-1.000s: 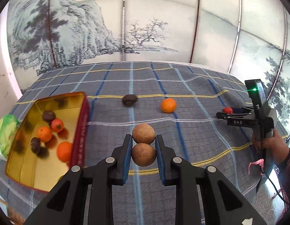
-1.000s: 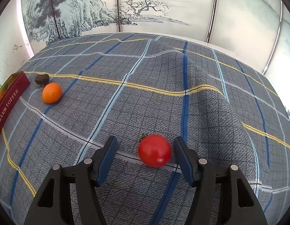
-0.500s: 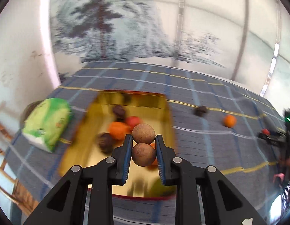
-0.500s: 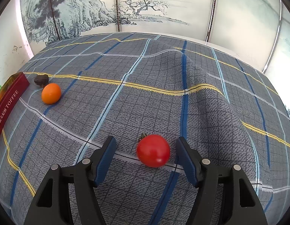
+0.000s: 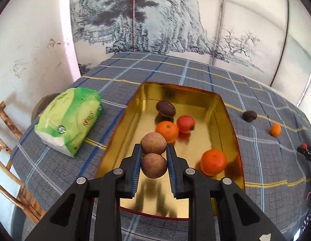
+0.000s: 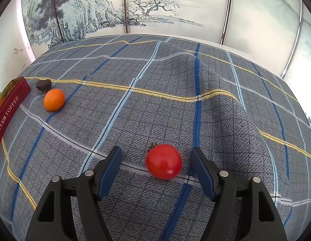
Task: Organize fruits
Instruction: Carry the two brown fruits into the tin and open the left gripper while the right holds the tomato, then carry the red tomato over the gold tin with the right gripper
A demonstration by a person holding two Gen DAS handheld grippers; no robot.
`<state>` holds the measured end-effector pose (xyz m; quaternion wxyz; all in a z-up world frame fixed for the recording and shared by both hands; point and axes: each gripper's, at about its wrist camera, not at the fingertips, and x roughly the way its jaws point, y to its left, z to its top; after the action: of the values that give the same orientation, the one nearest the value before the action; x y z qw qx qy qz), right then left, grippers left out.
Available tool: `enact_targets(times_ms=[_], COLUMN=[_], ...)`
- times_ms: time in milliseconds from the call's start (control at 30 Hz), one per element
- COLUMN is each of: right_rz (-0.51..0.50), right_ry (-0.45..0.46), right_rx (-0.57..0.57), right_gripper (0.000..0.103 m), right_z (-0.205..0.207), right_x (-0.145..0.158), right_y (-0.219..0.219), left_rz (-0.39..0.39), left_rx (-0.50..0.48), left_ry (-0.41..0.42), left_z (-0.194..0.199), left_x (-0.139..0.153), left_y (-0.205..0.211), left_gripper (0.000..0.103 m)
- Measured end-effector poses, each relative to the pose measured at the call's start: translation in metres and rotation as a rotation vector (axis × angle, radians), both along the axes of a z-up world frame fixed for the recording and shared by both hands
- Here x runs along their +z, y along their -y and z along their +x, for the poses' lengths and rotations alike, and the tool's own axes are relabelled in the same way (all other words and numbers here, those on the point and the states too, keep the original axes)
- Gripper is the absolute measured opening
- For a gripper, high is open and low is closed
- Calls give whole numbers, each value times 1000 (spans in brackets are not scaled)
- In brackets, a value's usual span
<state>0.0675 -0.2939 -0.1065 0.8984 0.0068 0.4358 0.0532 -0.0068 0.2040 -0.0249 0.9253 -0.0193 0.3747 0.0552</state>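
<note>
The left gripper (image 5: 153,156) is clenched on a pair of round, cork-brown fruits (image 5: 154,154), one stacked in front of the other between the blue pads, and holds them over the near half of the gold-lined toffee tin (image 5: 231,132), not yet let go. Inside the tin lie a dark brown fruit (image 5: 165,108) toward the far wall, a red one (image 5: 186,124) and a mandarin (image 5: 167,131) touching near the middle, and a second mandarin (image 5: 213,161) by the right wall.

The right gripper (image 6: 156,165) is released and its jaws are opening; a cherry tomato (image 6: 163,161) rests on the plaid cloth (image 6: 135,120) between them, with neither pad touching it, near the cloth's front edge.

By my reading the job is well past halfway: four fruits are in the tin and the brown pair is about to join them. Three remain on the cloth: the tomato, a small orange kumquat-like fruit (image 6: 54,99), and a dark wrinkled fruit (image 6: 43,85) just beyond it, both close to the tin's red outer wall (image 6: 8,108). What the dark one is I cannot tell from this far. A green packet (image 5: 69,120) lies off the tin's left side, near the cloth's left edge.
</note>
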Motion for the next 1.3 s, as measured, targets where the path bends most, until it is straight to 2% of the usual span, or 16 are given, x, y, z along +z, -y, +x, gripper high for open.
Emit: enact_targets(times_ms=[133,533,767,900,1033,1100,1233,1300], right_rz=[-1,2,-2,1,4,2,-2,2], right_ry=[-3,-4,-1,2,10,12,5,-1], right_rx=[-8,-10,-22,-34,-51,-52,-52,-50], right_gripper=[77,78,74,68,52,47,34,33], right_z=[0,0,0,0,-2,-3,-9,-13], right_x=[-1,-1,0,1,2,3,5,7], right_y=[1,1,2,5,8,8,6,5], left_rz=[19,1,-10,-21,-27,-22,6,22], left_rx=[-24,-23,-21,-19,-28,-36,-36,-32], left_ry=[-21,-51,-56,-46,-37,-28,-2,10], left_z=[4,10,8,3,-4,-9,-20,-24], left_x=[-9,-22,-25,-20,-13,-9,-2,1], left_y=[10,11,12,12,13,15,19,20], left_gripper=[22,22,25,31,37,38,52,60])
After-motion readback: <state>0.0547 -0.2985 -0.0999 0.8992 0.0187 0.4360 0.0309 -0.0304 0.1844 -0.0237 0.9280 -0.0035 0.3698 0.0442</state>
